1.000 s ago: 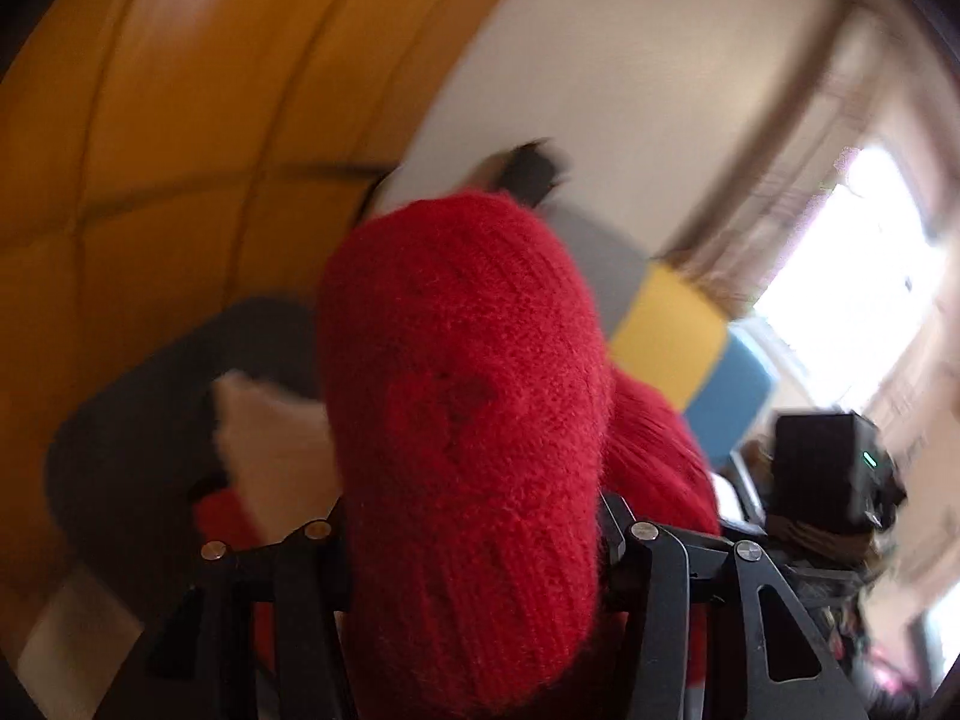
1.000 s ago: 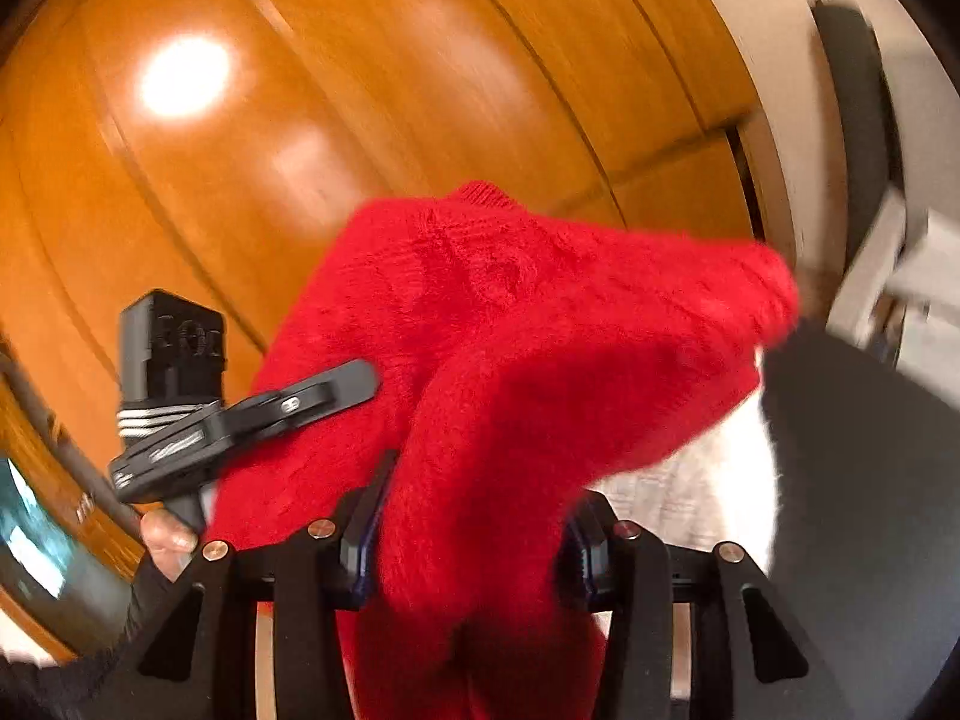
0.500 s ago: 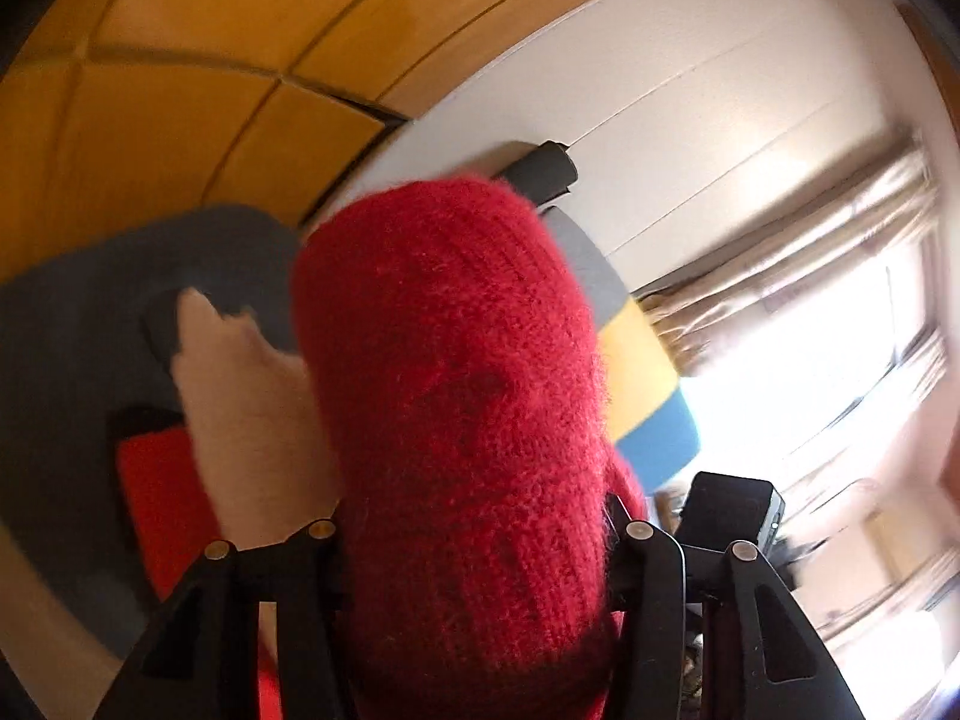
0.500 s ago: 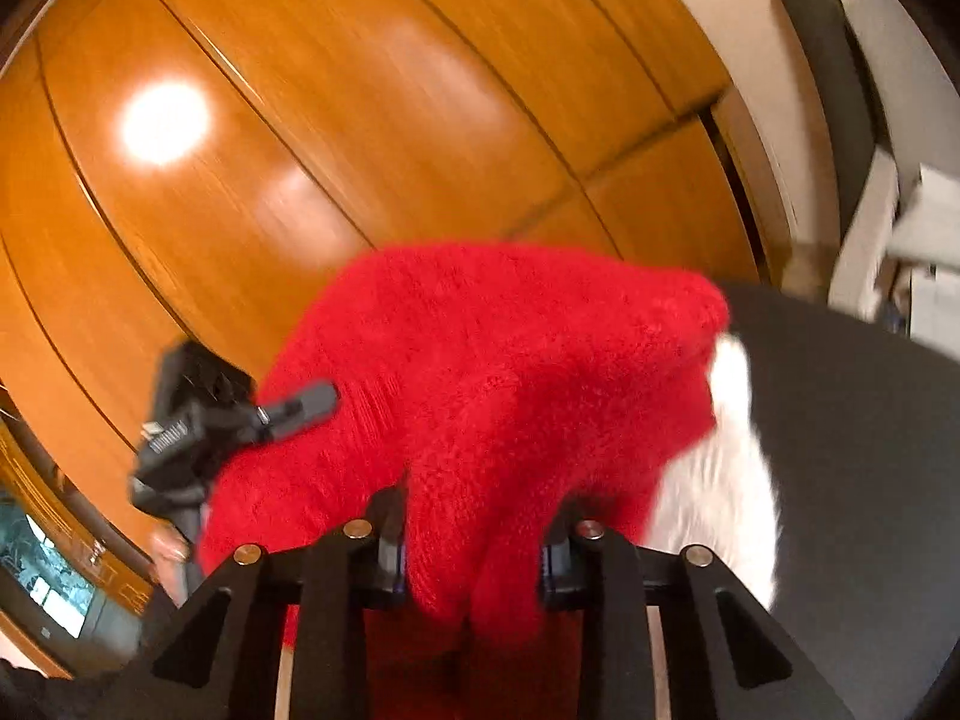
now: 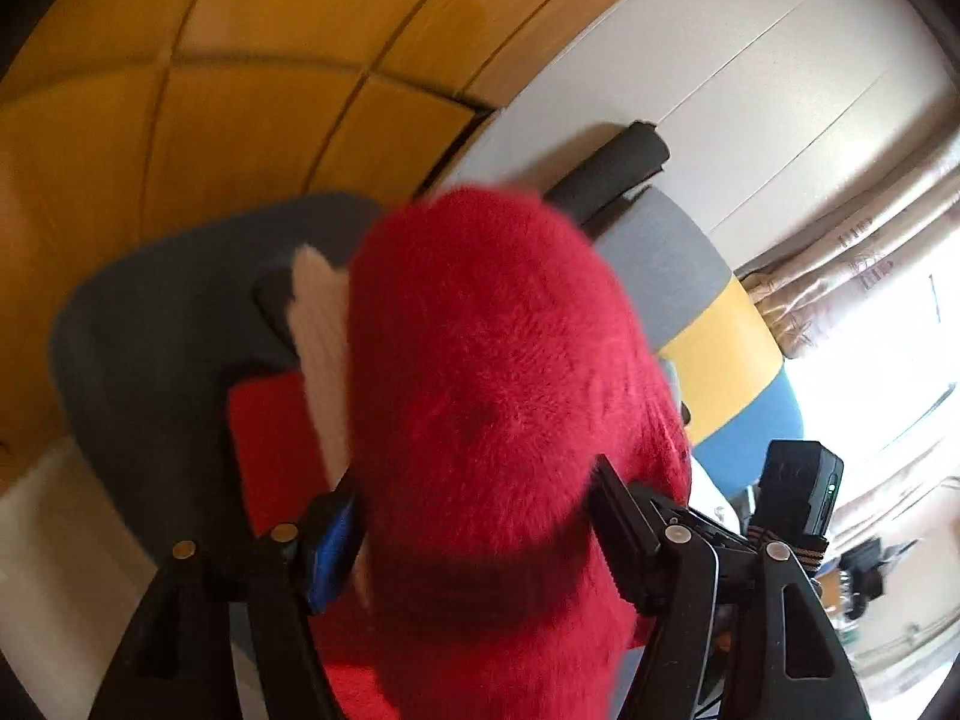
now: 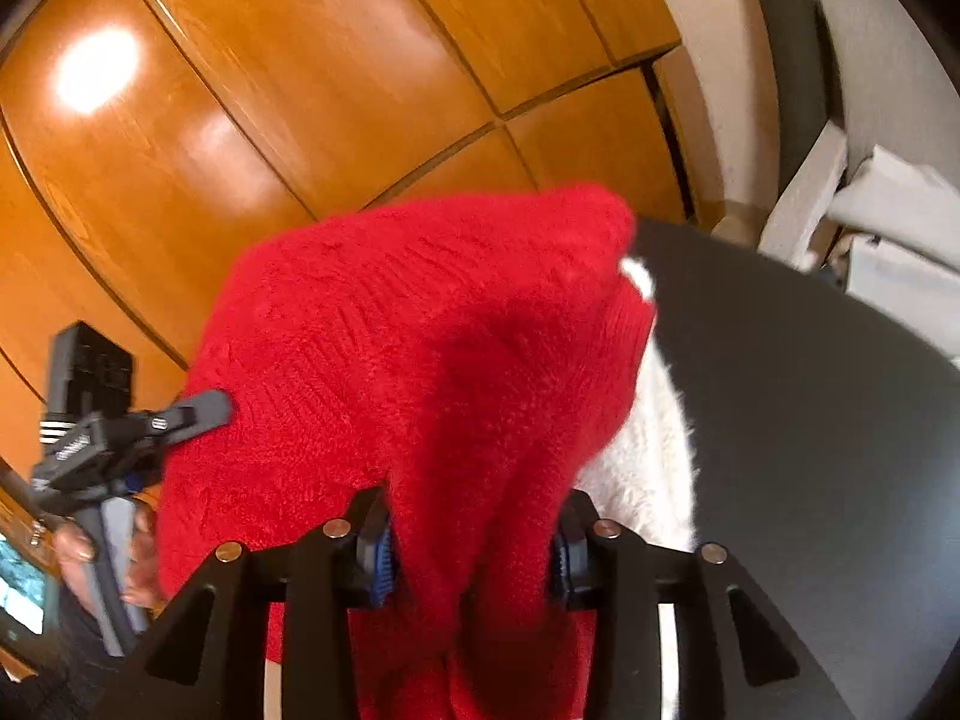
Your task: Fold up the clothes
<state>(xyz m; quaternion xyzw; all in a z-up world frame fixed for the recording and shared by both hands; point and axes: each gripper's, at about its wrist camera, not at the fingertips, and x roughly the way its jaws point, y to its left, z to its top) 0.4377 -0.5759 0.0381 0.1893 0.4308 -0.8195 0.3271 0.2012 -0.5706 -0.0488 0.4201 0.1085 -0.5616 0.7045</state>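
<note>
Two grippers, one garment. Left gripper (image 5: 480, 516): jaws closed part-way onto a thick bunched fold of the red knit sweater (image 5: 498, 372), which bulges up between them and fills the middle of the view. Right gripper (image 6: 474, 546): likewise clamped on a gathered fold of the same sweater, the fabric draped forward over the jaws. Sweater position: held up off the dark grey cushion (image 5: 150, 336), spanning both grippers; the left gripper is seen from the right wrist view gripping the sweater's far edge.

Hazards, judged:
- Bulky, fluffy knit in part-closed jaws; a fold may creep out if pulled taut between the two grips.
- Grips look bunched rather than at a clean edge, so the fold may land crooked or lumpy.
- Hanging fabric could drag across the white fluffy garment (image 6: 648, 456) and the flat red piece (image 5: 270, 438) lying below the sweater, disturbing them.
- Both cameras are largely blocked by the sweater, so the landing spot is hard to judge.

Surface: dark grey cushion beneath the sweater. Room: orange wood panelling (image 6: 300, 90) behind the sweater; white wall, grey-yellow-blue cushion (image 5: 720, 354) and curtained bright window (image 5: 870, 240) to its right in the left wrist view.
</note>
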